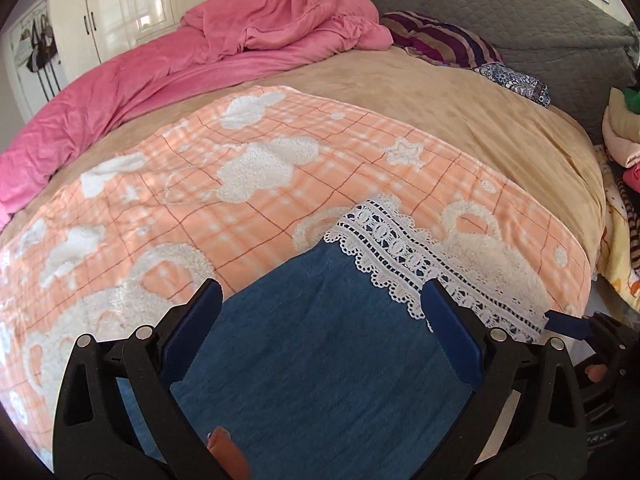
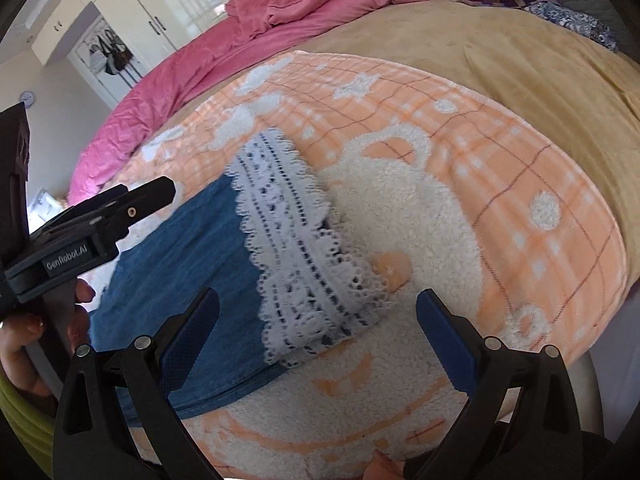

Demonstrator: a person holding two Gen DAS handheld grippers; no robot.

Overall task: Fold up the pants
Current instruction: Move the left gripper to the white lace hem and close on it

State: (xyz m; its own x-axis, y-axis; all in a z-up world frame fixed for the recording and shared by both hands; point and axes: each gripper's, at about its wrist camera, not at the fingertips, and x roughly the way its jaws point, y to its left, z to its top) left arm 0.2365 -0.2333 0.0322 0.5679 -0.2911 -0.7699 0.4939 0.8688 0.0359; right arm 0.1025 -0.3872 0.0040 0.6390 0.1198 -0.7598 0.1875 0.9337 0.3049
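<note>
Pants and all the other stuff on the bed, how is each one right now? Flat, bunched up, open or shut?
Pants: flat on the blanket, lace hem showing, not gripped.
Left gripper: open, over the denim.
Right gripper: open, over the lace hem.
Orange checked blanket: spread flat.
Pink duvet: bunched up along the far side.
Striped pillow: lying by the headboard.
Wardrobe doors: shut.

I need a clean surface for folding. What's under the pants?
The pants lie on an orange checked blanket, which lies on a tan bedspread. The blanket beneath the denim is covered, so unseen.
</note>
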